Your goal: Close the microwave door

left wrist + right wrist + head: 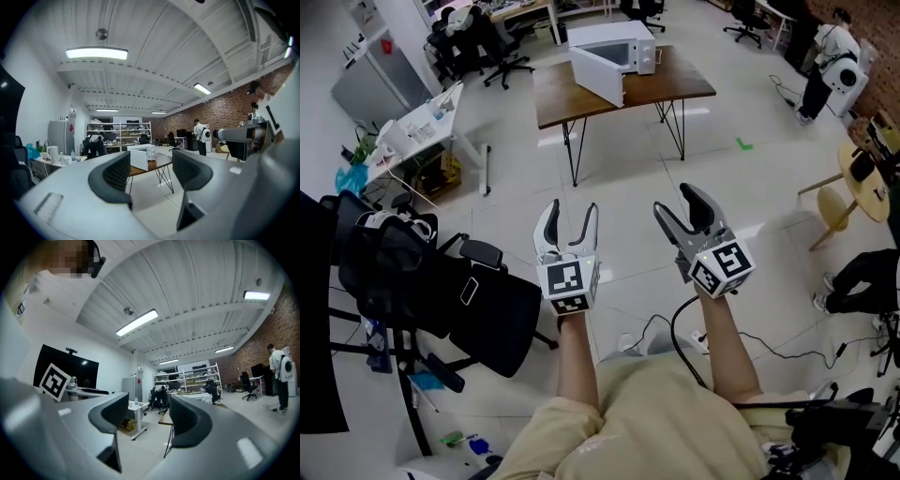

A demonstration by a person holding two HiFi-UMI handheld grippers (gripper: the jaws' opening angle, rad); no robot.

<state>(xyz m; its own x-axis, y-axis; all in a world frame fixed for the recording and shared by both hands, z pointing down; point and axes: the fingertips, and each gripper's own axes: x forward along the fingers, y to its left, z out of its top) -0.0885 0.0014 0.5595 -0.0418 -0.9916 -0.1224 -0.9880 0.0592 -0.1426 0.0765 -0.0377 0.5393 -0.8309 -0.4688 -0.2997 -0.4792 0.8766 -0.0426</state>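
Left gripper [572, 212] over white floor [628, 192], table [686, 81] beyond

Microwave [614, 42]: on the far part of the desk [675, 82], toward the desk's back edge.
Microwave door [596, 77]: swung out from the microwave's left front, over the desk.
Desk: straight ahead, well apart from both grippers, with floor between.
Left gripper [572, 211]: just beside the right gripper [673, 199], on its left.
Office chair [483, 314]: near, left of the left gripper.
Side desk [422, 122]: left of the microwave's desk, bottles on it.
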